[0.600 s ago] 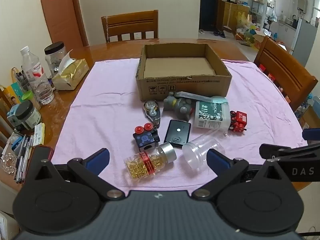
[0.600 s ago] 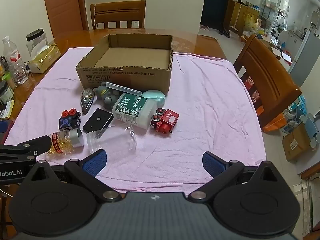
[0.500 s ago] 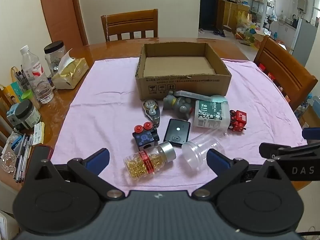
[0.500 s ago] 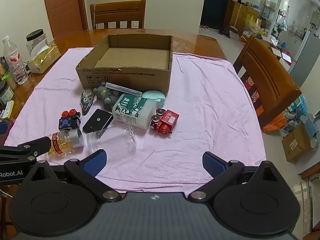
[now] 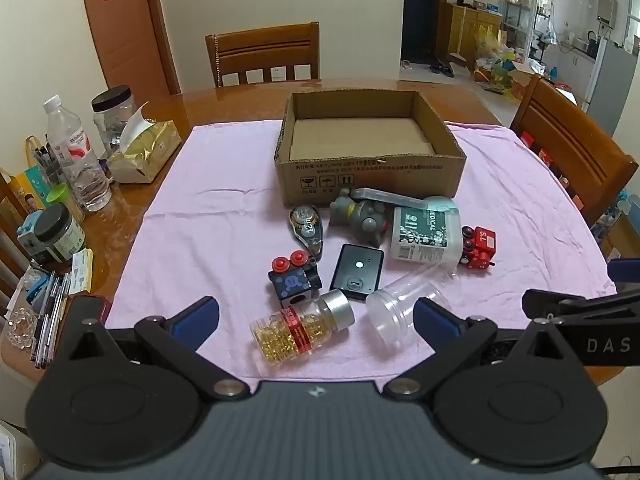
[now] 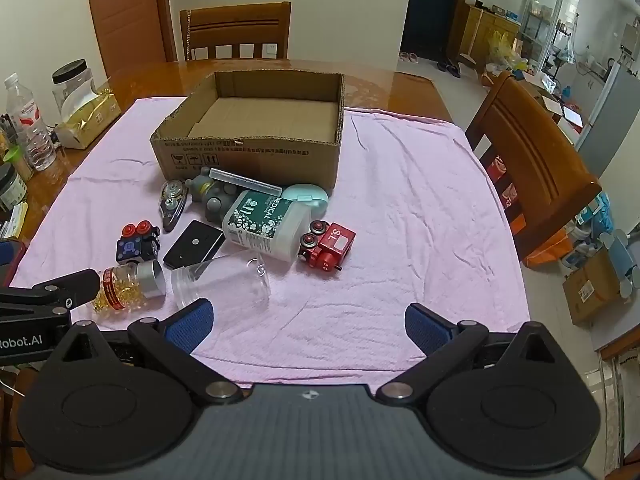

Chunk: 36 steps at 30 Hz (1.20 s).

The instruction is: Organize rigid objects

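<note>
Cream walls, brown wooden door (image 5: 124, 28), wooden chair (image 5: 264, 56) behind the table (image 5: 224, 96), tiled floor (image 6: 452, 92), daylight from the kitchen side

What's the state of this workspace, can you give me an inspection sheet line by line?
Surface: wooden table under a pink cloth.
Job's things: open box, nothing inside; in front of it lie a pill bottle, clear jar, black device, blue toy, red train, white bottle, grey toy and tape dispenser.
Clutter: water bottle, jars, tissue pack, pens at the table's left edge.
Grippers: left claw and right claw both open, holding nothing.
Cables: nothing seen.
Surroundings: chairs, door, kitchen beyond.
</note>
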### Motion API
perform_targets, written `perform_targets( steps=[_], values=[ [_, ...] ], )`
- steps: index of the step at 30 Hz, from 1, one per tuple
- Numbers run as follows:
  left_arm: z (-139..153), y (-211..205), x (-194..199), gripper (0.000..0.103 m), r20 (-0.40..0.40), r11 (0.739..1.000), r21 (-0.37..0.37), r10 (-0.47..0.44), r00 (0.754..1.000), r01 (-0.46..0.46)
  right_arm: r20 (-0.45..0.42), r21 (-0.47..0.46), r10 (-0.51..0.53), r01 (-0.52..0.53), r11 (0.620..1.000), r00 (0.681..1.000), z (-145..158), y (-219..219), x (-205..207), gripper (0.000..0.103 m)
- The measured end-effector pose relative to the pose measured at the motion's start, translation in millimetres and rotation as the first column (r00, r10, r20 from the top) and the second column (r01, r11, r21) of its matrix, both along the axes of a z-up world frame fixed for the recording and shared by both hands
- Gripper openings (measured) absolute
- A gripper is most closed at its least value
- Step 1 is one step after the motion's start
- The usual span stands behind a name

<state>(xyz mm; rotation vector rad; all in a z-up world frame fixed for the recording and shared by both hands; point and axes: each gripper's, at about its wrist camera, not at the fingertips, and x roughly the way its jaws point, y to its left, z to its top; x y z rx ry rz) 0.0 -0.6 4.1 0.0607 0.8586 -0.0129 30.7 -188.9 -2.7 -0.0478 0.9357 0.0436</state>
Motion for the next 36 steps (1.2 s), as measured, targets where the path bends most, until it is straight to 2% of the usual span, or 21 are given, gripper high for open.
perform_targets(
  steps=[36],
  values=[
    [2.8,-3.6,8.2,0.102,-0.002,1.000,0.010,-0.003,1.000,0.003,0.014,-0.014,0.017,-0.017,1.000,1.000,4.1,-1.4,8.0,0.103]
  ],
)
